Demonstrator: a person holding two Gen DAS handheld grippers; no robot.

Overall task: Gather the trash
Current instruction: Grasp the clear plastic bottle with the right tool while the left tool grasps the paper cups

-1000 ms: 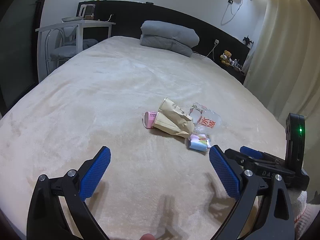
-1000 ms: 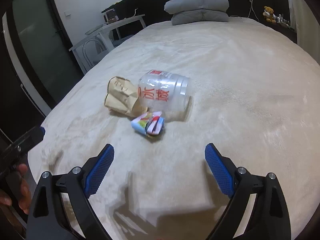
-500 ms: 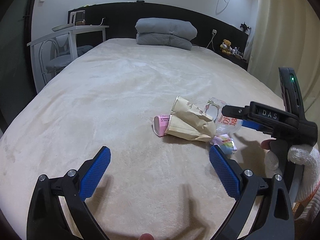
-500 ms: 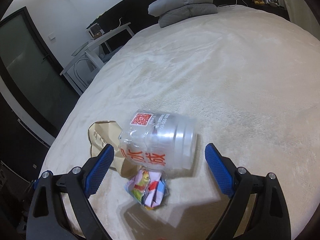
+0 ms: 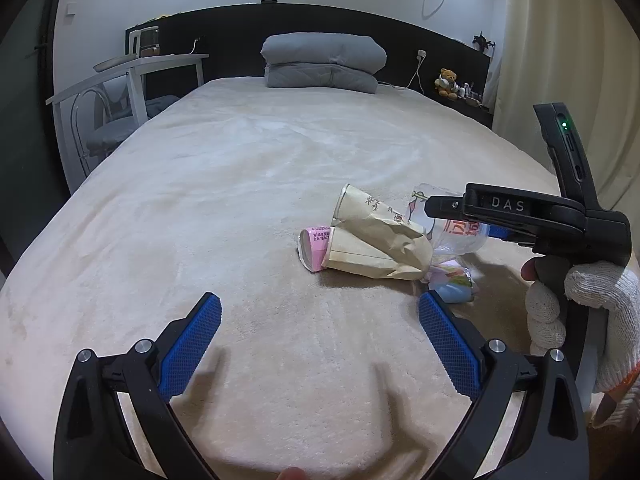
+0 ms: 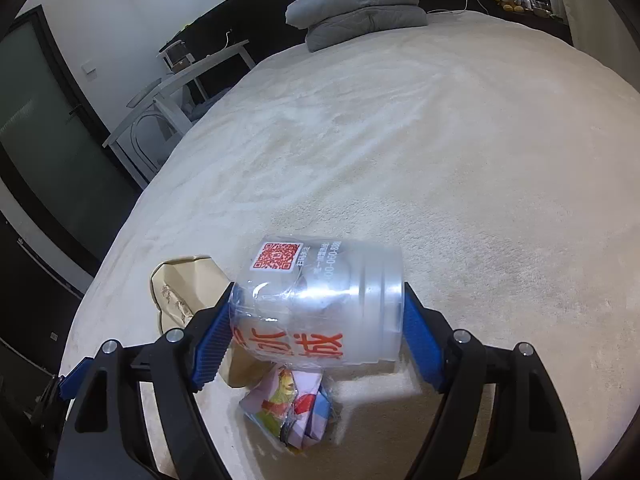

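A small heap of trash lies on the beige bed (image 5: 240, 184). It holds a crumpled brown paper bag (image 5: 376, 240) (image 6: 180, 292), a pink paper cup (image 5: 314, 246), a colourful wrapper (image 6: 292, 408) (image 5: 452, 284) and a clear plastic cup (image 6: 332, 280) (image 5: 456, 236) with red print. My right gripper (image 6: 320, 320) is closing on the clear cup, which lies on its side; both blue pads touch it, one at each end. My left gripper (image 5: 320, 308) hovers open in front of the heap with nothing between its fingers.
A gloved hand (image 5: 580, 312) holds the right gripper's handle at the right of the left wrist view. A folded grey duvet (image 5: 320, 62) lies at the head of the bed. A white desk (image 5: 132, 68) stands at the left, a curtain (image 5: 560, 60) at the right.
My right gripper has come forward to the clear cup and drawn its jaws in from wide open onto it. My left gripper shifted closer to the heap, then held still.
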